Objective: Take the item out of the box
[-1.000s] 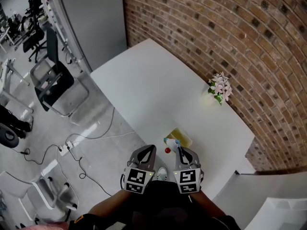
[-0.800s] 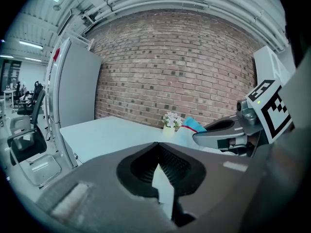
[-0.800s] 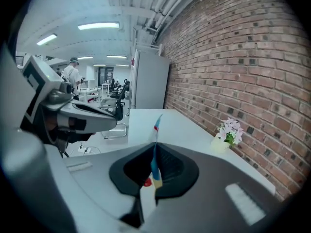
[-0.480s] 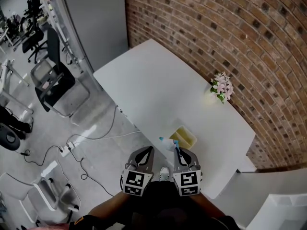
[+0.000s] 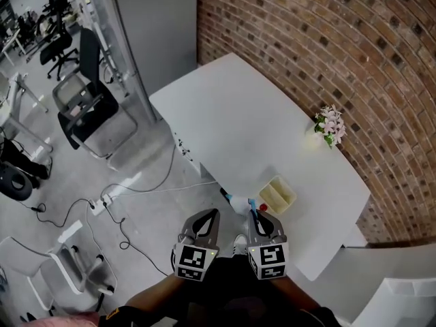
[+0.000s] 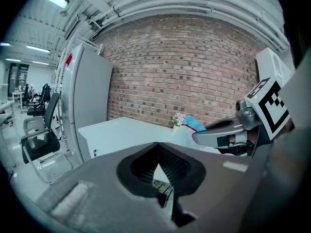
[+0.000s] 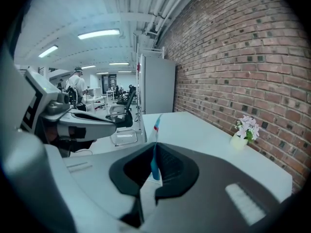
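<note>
A shallow yellow box (image 5: 278, 193) lies on the white table (image 5: 238, 114) near its front edge. My right gripper (image 5: 257, 218) is shut on a thin blue-and-white packet (image 5: 238, 201), held up to the left of the box, out past the table's edge. In the right gripper view the packet (image 7: 154, 155) stands edge-on between the jaws of my right gripper (image 7: 154, 171). My left gripper (image 5: 206, 222) hangs beside it over the floor, shut with nothing in it. From the left gripper (image 6: 158, 152) view, the packet (image 6: 194, 125) shows in the right gripper's jaws.
A small pot of pink flowers (image 5: 330, 125) stands on the table against the brick wall (image 5: 354, 53). Cables (image 5: 129, 203) trail on the floor left of the table. A black chair (image 5: 85, 111) and a grey cabinet (image 5: 157, 33) are further left.
The right gripper has drawn the packet back from above the box towards the table's edge, and the whole box now shows. The left gripper stays shut alongside.
</note>
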A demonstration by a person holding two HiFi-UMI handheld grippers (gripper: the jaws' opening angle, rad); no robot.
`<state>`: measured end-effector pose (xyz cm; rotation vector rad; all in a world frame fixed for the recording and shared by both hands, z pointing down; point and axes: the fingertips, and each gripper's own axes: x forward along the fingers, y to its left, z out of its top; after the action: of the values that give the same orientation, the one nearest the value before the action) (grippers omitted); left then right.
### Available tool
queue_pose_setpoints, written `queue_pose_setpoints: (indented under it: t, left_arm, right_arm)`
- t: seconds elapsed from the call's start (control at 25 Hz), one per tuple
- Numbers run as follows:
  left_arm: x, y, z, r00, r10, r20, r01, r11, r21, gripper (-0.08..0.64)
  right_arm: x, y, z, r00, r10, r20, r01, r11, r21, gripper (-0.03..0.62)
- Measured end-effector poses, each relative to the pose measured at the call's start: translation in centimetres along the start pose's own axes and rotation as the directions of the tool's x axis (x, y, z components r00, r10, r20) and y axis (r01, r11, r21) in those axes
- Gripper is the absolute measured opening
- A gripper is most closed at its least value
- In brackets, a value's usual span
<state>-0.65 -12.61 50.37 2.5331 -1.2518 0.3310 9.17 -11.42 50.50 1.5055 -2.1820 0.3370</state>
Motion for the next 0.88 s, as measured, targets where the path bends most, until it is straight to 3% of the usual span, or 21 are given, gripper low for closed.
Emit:
queue_pose_setpoints:
  t: [0.36,0.88]
  left_arm:
    - [-3.1,2.0,-1.0,1.0,-0.006,0.012,0.006,0.999,-0.032,0.005]
    - [-5.3,-0.4,0.5,0.997,0.052,0.054,-0.051,0.998,-0.023,0.005]
  right_arm:
    - [-0.1,4.2,0.2,1.0,0.004,-0.014,-0.004,1.0,0.005,0.003]
    - [-3.7,3.9,0.7,0.998,0.035,0.049,-0.035,0.999,-0.008,0.003]
